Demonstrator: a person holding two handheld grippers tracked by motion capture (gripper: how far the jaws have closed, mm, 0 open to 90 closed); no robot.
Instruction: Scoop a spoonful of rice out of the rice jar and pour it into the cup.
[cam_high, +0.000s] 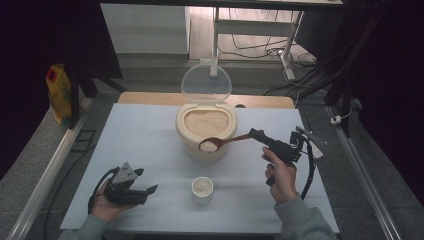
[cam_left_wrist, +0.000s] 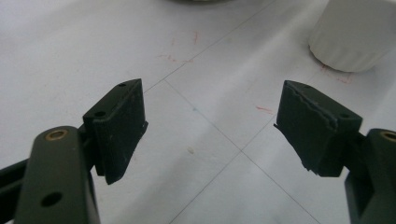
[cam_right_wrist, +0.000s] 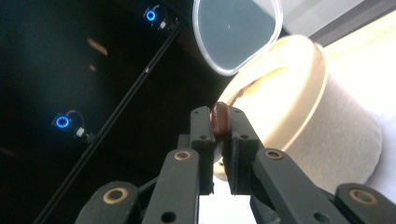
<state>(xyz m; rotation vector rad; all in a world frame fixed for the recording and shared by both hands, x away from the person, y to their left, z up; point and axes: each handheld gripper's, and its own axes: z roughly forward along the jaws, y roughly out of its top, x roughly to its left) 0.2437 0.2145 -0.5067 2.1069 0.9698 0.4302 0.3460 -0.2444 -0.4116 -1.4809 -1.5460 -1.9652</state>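
A cream rice container (cam_high: 206, 131) with its clear lid (cam_high: 206, 84) raised stands mid-table, full of rice. My right gripper (cam_high: 256, 134) is shut on the handle of a brown wooden spoon (cam_high: 226, 142); the spoon's bowl holds rice and hovers over the container's front rim. In the right gripper view the spoon handle (cam_right_wrist: 219, 119) sits pinched between the jaws, with the rice container (cam_right_wrist: 299, 116) beyond. A small white cup (cam_high: 202, 190) with rice in it stands in front of the container. My left gripper (cam_high: 151, 189) rests open on the table left of the cup, jaws wide, nothing between them; the white cup (cam_left_wrist: 355, 35) shows at its upper right.
The white table (cam_high: 145, 140) has bare room left of the container. A yellow bag (cam_high: 59, 92) stands off the table at far left. Metal frame rails run along both sides, and cables lie on the floor behind.
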